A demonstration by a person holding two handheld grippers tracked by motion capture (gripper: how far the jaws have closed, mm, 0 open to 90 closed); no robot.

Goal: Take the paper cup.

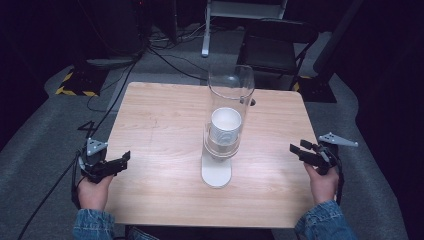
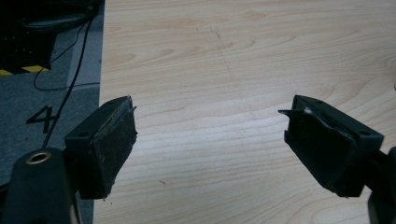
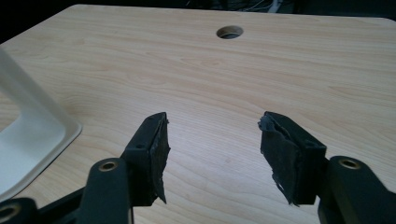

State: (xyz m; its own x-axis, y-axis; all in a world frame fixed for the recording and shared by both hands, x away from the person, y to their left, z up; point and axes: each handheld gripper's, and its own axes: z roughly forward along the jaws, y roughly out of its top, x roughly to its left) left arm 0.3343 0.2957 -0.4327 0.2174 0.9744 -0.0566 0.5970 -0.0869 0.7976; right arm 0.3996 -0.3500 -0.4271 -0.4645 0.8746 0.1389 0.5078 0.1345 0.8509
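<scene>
Hovering at the near table edges, the left gripper (image 1: 124, 159) and right gripper (image 1: 296, 149) are both released and empty. The clear cup dispenser (image 1: 229, 95) stands mid-table between them. The reach looks not yet begun; the next move calls for approaching the stacked white cups (image 1: 225, 126).

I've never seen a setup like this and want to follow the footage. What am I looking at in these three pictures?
There is no machine here: a person holds a hand-held pincer tool in each hand, the left gripper and the right gripper. One camera looks down from above; the other two ride on the grippers and look along their black jaws. On the wooden table stands a clear tube with white cups inside, on a white base. Both grippers are open and hold nothing.
</scene>
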